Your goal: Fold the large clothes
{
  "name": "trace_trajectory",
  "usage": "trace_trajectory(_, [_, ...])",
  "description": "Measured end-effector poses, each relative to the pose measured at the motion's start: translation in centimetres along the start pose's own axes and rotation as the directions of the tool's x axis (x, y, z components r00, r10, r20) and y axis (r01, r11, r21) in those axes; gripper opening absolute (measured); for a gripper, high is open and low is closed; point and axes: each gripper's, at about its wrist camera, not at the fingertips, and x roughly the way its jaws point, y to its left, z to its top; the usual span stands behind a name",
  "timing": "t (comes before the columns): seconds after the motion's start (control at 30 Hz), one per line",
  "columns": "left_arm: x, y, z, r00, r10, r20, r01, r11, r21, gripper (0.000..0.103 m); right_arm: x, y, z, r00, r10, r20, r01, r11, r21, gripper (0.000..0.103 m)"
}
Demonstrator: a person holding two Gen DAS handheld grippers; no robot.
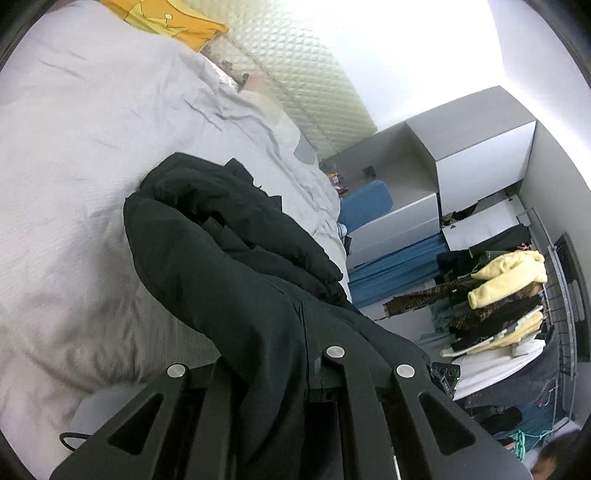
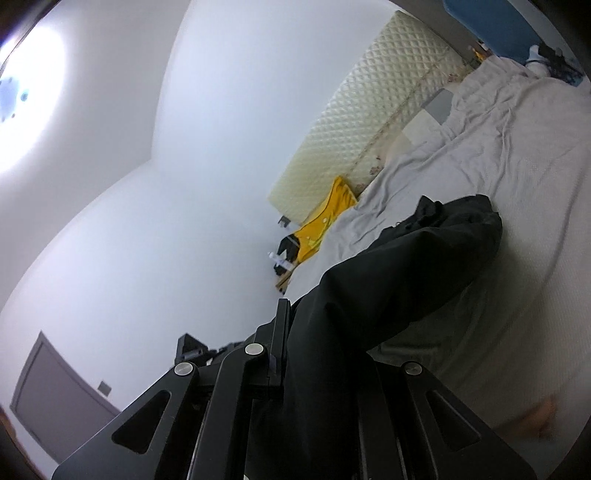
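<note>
One black garment (image 1: 221,236), a bulky coat by the look of it, was the landmark, lying bunched on the grey bed sheet (image 1: 74,155) with its near end drawn up off the bed toward both cameras.

To its left in the left-wrist view lay bare sheet, with one yellow pillow (image 1: 166,18) at the far end by the padded headboard (image 1: 295,74). The left gripper (image 1: 280,369) was clamped on the coat's fabric, which ran straight into its closed jaws. To the coat's right stood a rack of hanging clothes (image 1: 506,295) and grey cabinets (image 1: 480,158).

In the right-wrist view the right gripper (image 2: 314,354) was likewise clamped on the coat's cloth, with the sheet beyond to the right.

The step seemed to be lifting the coat by two held points to spread it. Doing it well probably meant keeping both grips firm, raising evenly, and drawing the hands apart until the fabric hung flat before laying it down.

Counted: one coat, two grippers, one pillow, one bed.
</note>
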Motion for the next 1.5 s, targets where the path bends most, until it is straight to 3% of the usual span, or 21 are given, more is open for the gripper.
trace_trajectory(0.27, [-4.9, -5.0, -5.1, 0.999, 0.037, -0.011, -0.037, 0.999, 0.037, 0.006, -4.9, 3.6, -3.5, 1.000, -0.006, -0.006, 0.005, 1.000, -0.016, 0.007])
trace_trajectory(0.47, [-5.2, -6.4, -6.3, 0.997, 0.074, -0.030, -0.073, 0.997, 0.037, 0.006, -4.9, 4.1, -2.6, 0.999, -0.042, -0.004, 0.042, 0.999, -0.006, 0.007])
trace_trajectory(0.7, [-1.8, -4.3, -1.1, 0.995, 0.093, -0.039, -0.094, 0.995, -0.024, 0.008, -1.1, 1.2, 2.4, 0.998, -0.067, -0.007, 0.068, 0.996, 0.060, 0.008])
trace_trajectory(0.9, [5.7, -1.1, 5.5, 0.966, 0.241, -0.097, -0.251, 0.962, -0.109, 0.009, 5.7, -5.7, 7.7, 0.984, -0.163, -0.064, 0.173, 0.962, 0.211, 0.008])
trace_trajectory(0.97, [7.6, 0.2, 7.0, 0.960, 0.260, -0.106, -0.274, 0.950, -0.148, 0.011, 8.0, -8.7, 9.0, 0.978, -0.197, -0.076, 0.210, 0.937, 0.279, 0.008])
trace_trajectory(1.23, [13.7, 4.4, 11.5, 0.921, 0.362, -0.146, -0.388, 0.889, -0.244, 0.014, 14.6, -17.7, 11.9, 0.928, -0.342, -0.150, 0.373, 0.833, 0.410, 0.008])
trace_trajectory(1.5, [18.8, 8.1, 13.1, 0.892, 0.411, -0.190, -0.450, 0.849, -0.276, 0.014, 18.2, -22.0, 12.7, 0.889, -0.400, -0.224, 0.458, 0.788, 0.412, 0.008])
